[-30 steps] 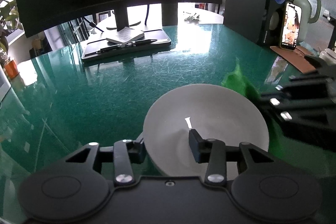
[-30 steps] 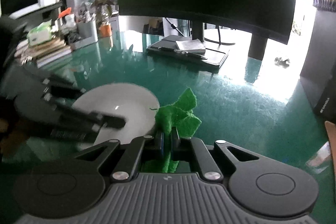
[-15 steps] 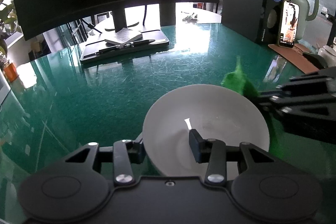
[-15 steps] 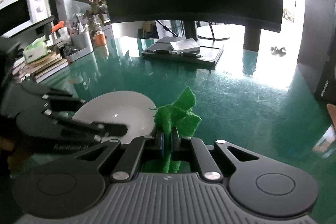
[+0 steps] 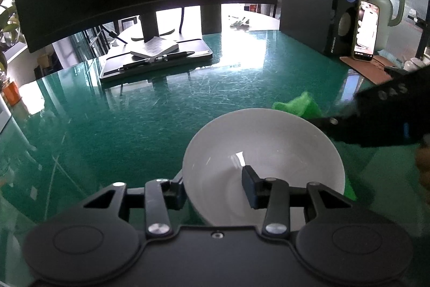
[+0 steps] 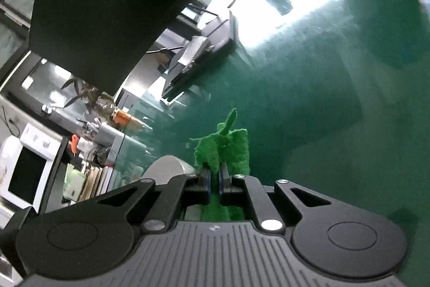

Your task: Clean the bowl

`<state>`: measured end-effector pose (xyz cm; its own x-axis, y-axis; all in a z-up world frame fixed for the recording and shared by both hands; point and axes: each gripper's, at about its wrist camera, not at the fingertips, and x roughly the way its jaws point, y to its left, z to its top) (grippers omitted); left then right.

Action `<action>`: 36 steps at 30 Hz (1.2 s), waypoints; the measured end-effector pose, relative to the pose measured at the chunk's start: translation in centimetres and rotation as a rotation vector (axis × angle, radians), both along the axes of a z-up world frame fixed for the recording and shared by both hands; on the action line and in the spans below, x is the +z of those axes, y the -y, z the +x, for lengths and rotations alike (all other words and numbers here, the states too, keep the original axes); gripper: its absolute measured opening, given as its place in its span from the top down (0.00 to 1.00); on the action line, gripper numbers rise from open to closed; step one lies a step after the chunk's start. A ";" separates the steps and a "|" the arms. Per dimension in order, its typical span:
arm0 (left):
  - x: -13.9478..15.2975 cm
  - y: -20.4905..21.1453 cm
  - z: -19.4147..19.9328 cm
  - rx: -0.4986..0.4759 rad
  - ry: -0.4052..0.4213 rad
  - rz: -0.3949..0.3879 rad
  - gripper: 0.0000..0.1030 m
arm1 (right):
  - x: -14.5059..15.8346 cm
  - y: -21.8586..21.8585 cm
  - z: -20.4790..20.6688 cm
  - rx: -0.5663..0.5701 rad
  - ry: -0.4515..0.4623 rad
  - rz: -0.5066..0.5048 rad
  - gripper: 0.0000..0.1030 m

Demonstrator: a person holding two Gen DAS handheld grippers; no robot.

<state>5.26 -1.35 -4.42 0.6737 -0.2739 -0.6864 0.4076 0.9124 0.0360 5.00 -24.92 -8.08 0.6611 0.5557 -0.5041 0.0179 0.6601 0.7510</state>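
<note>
Smooth round white bowl (image 5: 268,141); fuzzy crumpled green cloth (image 6: 225,149); glossy scratched table (image 5: 161,109).

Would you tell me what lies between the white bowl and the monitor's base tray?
Nothing: in the left wrist view only bare green tabletop stretches from the bowl to the tray.

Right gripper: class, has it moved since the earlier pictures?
Yes. The right gripper, shut on the cloth, has rolled: its view shows the monitor tilted now, level before.
</note>
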 end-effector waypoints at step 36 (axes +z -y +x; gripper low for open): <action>-0.1 0.2 -0.3 -0.009 0.008 -0.003 0.54 | -6.4 2.2 -3.2 -0.280 -0.285 0.665 0.92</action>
<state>4.92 -1.56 -4.55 0.6768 -0.2817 -0.6801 0.4154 0.9089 0.0369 1.82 -27.09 -14.53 0.7164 0.6327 -0.2941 0.3690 0.0142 0.9293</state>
